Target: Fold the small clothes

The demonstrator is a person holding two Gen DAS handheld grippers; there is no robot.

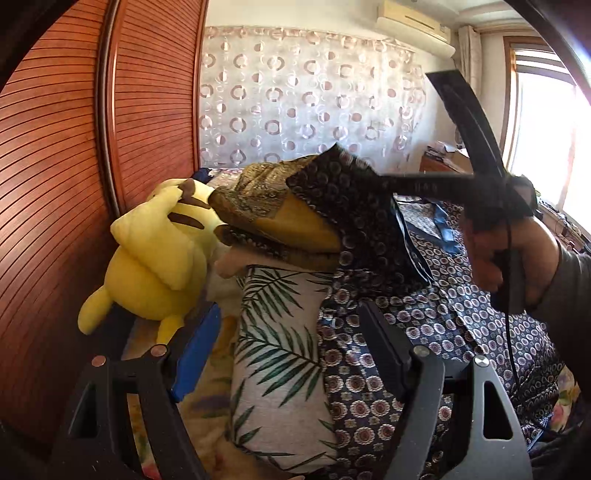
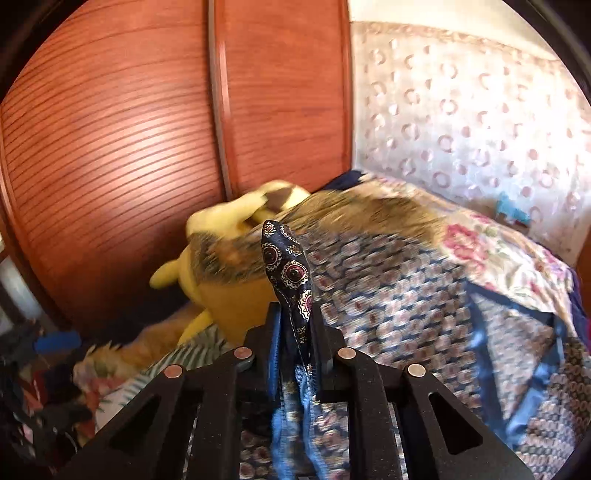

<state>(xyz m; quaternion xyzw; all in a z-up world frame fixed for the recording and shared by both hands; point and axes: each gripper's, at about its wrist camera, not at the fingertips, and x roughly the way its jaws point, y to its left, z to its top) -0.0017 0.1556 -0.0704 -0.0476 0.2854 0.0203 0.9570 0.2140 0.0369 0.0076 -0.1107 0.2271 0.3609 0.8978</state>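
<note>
Our right tongs (image 2: 295, 314) are clamped on the patterned garment (image 2: 388, 295) at centre frame; left tongs (image 1: 291, 354) stand apart, seemingly empty. We should lift evenly, keeping the edge taut.

Count of items in view:

Two grippers: left gripper (image 1: 288, 354), right gripper (image 2: 295, 332). One hand (image 1: 517, 251).

One navy patterned garment (image 1: 424, 332). One gold patterned cloth (image 1: 255, 195). One leaf-print pillow (image 1: 277, 350). One yellow plush toy (image 1: 155, 258). One floral bedspread (image 2: 498, 251).

Two wooden wardrobe doors (image 1: 55, 166). One circle-patterned curtain (image 1: 295, 92). One air conditioner (image 1: 413, 22). One window (image 1: 543, 129).
</note>
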